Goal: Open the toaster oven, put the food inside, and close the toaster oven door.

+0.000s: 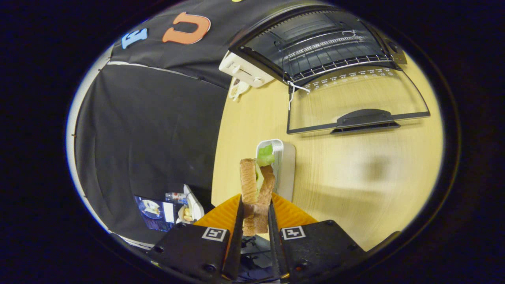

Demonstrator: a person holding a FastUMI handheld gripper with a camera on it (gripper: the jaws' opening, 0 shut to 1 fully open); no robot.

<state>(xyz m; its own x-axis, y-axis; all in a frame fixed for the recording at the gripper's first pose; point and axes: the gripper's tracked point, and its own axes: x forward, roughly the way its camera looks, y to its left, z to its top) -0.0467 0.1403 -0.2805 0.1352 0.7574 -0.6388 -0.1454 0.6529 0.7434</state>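
My gripper [255, 213] is shut on a sandwich [256, 185], two toasted bread slices with green lettuce between them, held upright and lifted above the table. Both fingers press on its lower end. Just beyond the sandwich a white tray [287, 157] lies on the wooden table [355, 177]. Farther ahead stands the toaster oven [315, 43], its glass door [359, 102] folded down flat over the table, dark handle toward me. A wire rack [339, 63] shows inside the open cavity.
The oven's white side panel with a knob [244, 71] faces left. The table's left edge drops off beside the tray, with black cloth beyond. Below that edge sit a screen [156, 213] and some small items [185, 205].
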